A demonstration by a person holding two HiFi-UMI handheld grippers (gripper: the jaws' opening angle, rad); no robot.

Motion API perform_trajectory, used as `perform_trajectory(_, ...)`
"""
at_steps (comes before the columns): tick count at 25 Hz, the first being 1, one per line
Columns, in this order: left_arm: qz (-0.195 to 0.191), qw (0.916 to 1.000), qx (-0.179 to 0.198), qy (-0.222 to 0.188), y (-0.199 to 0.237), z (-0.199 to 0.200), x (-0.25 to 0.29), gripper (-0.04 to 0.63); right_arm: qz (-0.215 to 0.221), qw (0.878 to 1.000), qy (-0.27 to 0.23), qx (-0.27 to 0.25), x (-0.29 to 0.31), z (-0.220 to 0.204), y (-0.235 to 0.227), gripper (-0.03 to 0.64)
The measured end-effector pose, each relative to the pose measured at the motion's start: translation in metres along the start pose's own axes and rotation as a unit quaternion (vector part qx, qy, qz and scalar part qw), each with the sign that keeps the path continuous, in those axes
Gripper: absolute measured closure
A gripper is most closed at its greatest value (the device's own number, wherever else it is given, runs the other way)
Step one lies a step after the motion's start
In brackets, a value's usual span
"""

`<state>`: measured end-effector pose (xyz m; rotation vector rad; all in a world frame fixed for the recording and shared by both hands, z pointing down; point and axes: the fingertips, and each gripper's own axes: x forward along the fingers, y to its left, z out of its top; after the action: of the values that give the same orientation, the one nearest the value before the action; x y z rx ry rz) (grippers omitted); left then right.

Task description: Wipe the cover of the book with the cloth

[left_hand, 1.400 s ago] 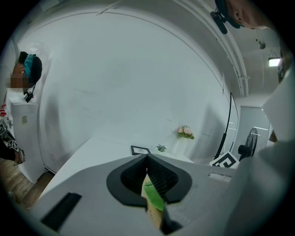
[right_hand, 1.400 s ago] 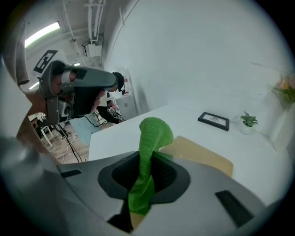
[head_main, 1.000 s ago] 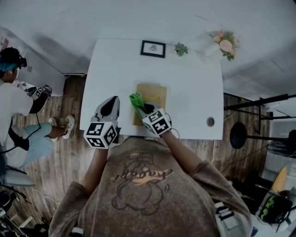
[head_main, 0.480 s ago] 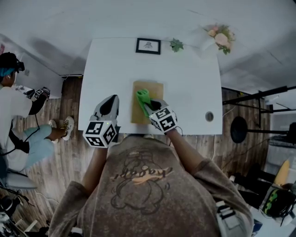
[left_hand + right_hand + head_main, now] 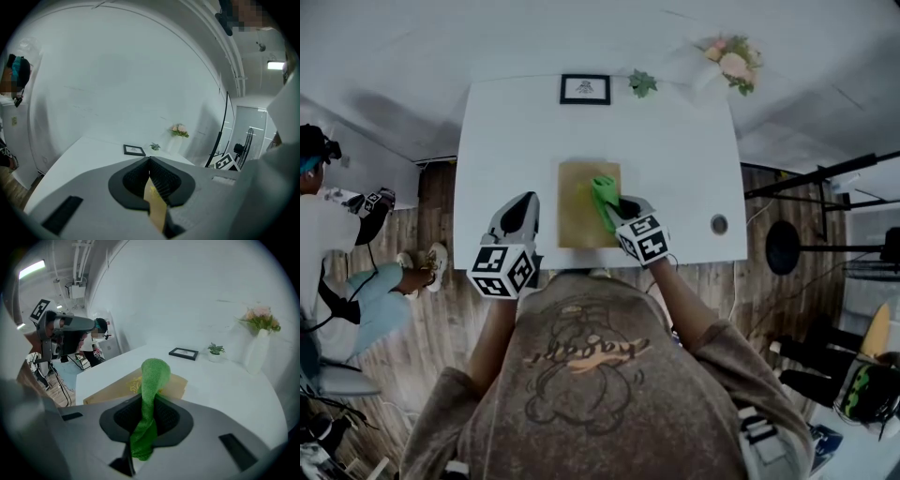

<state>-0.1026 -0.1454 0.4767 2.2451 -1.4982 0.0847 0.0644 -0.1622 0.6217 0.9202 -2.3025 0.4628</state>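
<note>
A brown book [image 5: 579, 202] lies flat near the front edge of the white table [image 5: 675, 150]. My right gripper [image 5: 619, 208] is shut on a green cloth [image 5: 605, 192], which rests on the right part of the cover. In the right gripper view the cloth [image 5: 152, 378] sticks out of the jaws of that gripper [image 5: 151, 401] and bends onto the book [image 5: 115, 390]. My left gripper [image 5: 521, 208] hovers left of the book, apart from it, jaws together. In its own view the left gripper [image 5: 149, 161] shows a thin tan strip low in the jaw gap.
At the table's far edge stand a black picture frame [image 5: 585, 89], a small plant [image 5: 642, 82] and a white vase of flowers [image 5: 722, 64]. A round cable hole [image 5: 719, 224] sits at the front right. A seated person [image 5: 328, 234] is left of the table; a fan [image 5: 783, 248] stands on the right.
My right gripper has dragged the green cloth rightwards over the cover, from the book's left edge to its right part. The left gripper has stayed in place.
</note>
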Motion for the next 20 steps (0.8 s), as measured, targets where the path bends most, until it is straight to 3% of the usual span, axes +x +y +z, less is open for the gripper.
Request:
perform_trajectory(13, -0.007, 1.0000, -0.003, 0.004, -0.004, -0.004, 0.004, 0.592, -0.043, 0.998, 0.004, 0.040, -0.024, -0.016, -0.037, 0.555)
perform_trajectory(17, -0.009, 1.0000, -0.003, 0.003, -0.003, -0.002, 0.004, 0.592, -0.023, 0.994, -0.019, 0.100, -0.040, -0.007, -0.040, 0.555)
perform_trajectory(20, -0.011, 0.9999, -0.002, 0.002, -0.004, -0.001, 0.004, 0.592, -0.010, 0.994, -0.043, 0.103, -0.051, 0.011, -0.029, 0.555)
